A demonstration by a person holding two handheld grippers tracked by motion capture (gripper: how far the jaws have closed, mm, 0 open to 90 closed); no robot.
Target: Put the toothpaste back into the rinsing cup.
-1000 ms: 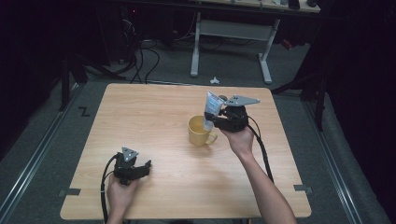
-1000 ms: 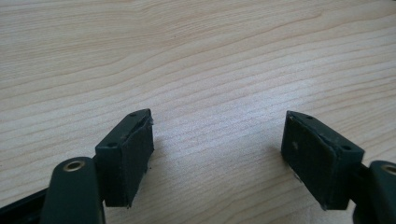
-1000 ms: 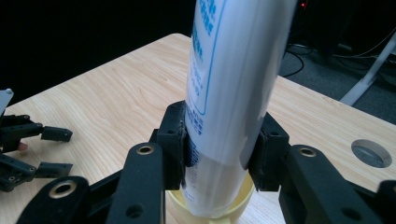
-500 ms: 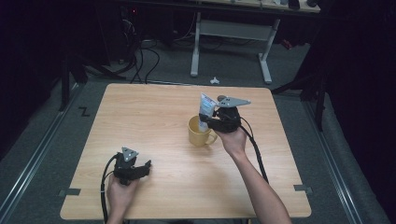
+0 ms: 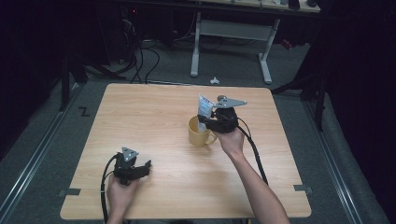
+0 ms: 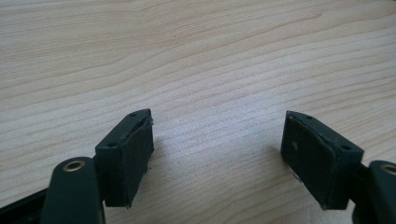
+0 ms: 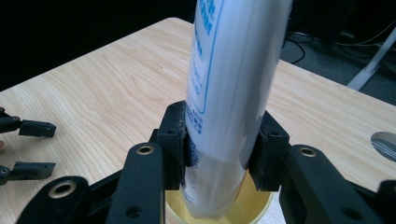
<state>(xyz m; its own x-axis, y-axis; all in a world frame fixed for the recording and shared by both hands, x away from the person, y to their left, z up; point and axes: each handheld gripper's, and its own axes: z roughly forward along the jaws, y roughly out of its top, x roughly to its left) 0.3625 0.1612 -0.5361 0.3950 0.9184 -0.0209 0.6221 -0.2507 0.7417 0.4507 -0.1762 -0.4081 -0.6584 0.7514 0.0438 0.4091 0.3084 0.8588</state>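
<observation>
Near the middle of the tabletop (image 5: 154,116), a yellow mug (image 5: 199,133) is seen standing, handle toward the person. A white tube (image 7: 233,88) with blue print is clamped upright in the right tongs (image 7: 223,149), its lower end inside the mug's mouth. Left tongs (image 5: 132,169) are held low at the near-left edge, jaws spread wide over bare wood, nothing between them.
</observation>
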